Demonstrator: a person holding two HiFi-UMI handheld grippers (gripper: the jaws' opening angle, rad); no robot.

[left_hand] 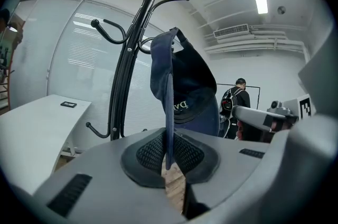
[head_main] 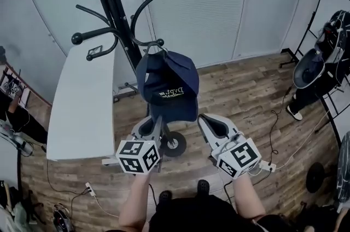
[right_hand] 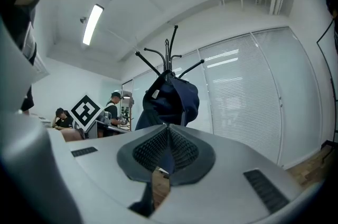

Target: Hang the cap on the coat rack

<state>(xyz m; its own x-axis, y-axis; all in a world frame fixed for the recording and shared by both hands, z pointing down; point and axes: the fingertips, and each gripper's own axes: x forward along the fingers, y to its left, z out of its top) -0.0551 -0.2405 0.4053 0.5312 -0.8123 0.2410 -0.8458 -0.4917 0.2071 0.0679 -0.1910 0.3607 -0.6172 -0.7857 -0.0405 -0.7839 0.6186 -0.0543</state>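
cap: navy fabric cap (head_main: 167, 86) held at black metal coat rack (head_main: 117, 12) hook
left gripper (head_main: 150, 125): clamped on its edge
right gripper (head_main: 214, 125): pinched on it too

We are looking steeply down from head height onto the coat rack (head_main: 117, 12), the left gripper (head_main: 153, 122) and the right gripper (head_main: 206, 120). We are also looking up along each gripper's jaws, close beneath the navy cap (head_main: 167, 83), which all three views are sharing.

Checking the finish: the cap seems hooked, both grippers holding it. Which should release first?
Right, probably. Both are shut on the cap; the left gripper sits almost straight below the hook, so it can steady the cap while the right gripper opens.
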